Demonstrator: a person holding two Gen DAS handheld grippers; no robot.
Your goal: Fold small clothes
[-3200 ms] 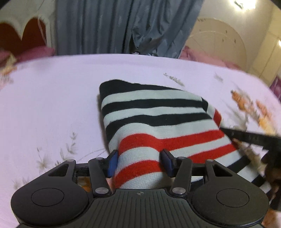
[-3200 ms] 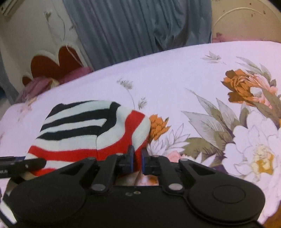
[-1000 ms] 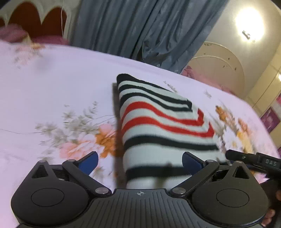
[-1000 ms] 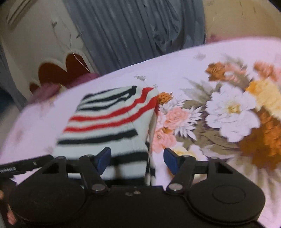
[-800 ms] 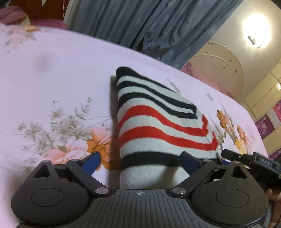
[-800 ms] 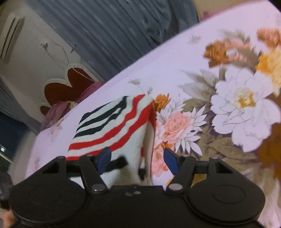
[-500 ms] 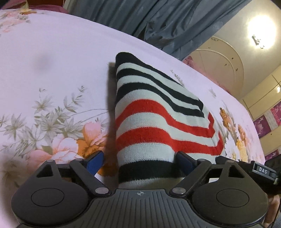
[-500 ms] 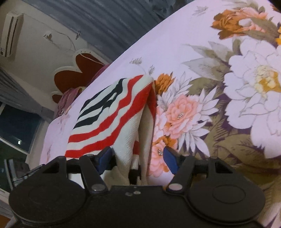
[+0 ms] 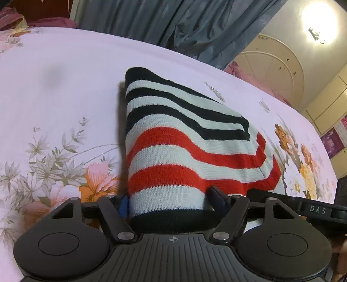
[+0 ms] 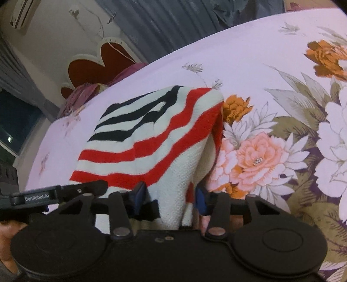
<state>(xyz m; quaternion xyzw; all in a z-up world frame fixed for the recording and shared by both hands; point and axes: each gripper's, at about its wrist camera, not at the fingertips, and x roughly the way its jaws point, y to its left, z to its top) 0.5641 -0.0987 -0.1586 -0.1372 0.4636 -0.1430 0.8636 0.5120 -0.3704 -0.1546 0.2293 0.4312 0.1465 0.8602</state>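
Warm ceiling lamp [image 9: 315, 18] glare; fisheye-warped edges.

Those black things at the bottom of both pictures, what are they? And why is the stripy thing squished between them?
They are two grabbers, each with two fingers, and a person holds one in each hand. Each grabber carries a little camera, so each picture looks out along its own fingers. The left gripper and the right gripper both have the near edge of a striped knit garment between their fingers. It has black, white and red stripes, and it lies on a bed sheet printed with flowers. Grey curtains hang behind.
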